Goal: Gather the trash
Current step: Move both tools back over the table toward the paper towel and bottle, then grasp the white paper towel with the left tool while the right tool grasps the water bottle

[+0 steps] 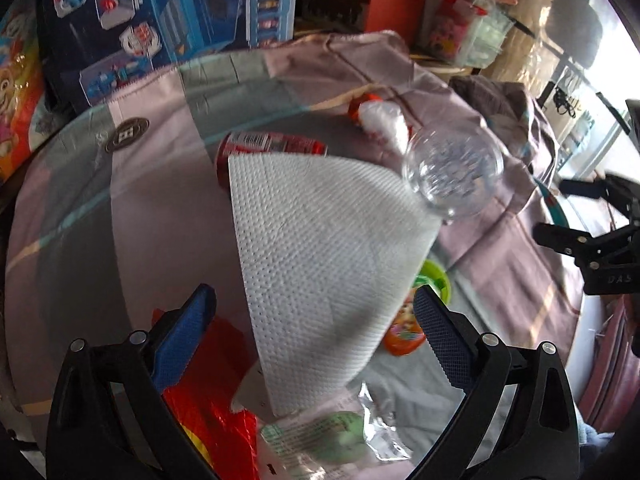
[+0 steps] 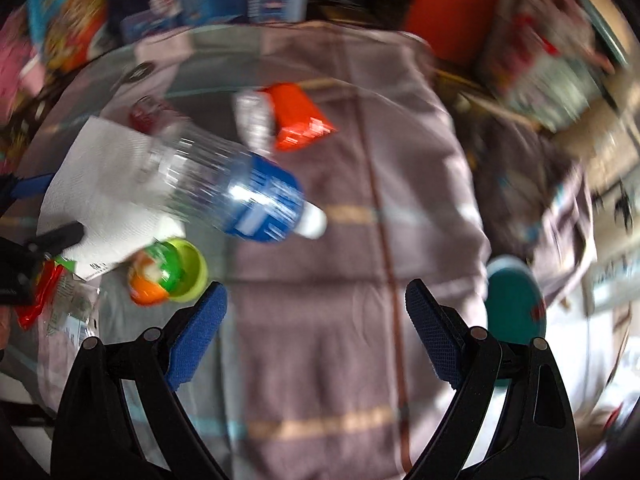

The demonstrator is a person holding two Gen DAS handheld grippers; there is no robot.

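Trash uncollected on glass tabletop point(image 2: 320, 360): paper towel point(image 1: 320, 248), plastic bottle point(image 2: 224, 188), red can point(image 1: 272, 144), wrappers; left gripper point(image 1: 312, 336) and right gripper point(image 2: 316, 320) fingers apart, empty.

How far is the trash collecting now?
Nothing looks collected yet. Both tools are open and hold nothing: the left tool hangs over the paper towel. Still on the glass table: plastic bottle, red can, orange wrapper, green-orange cup.
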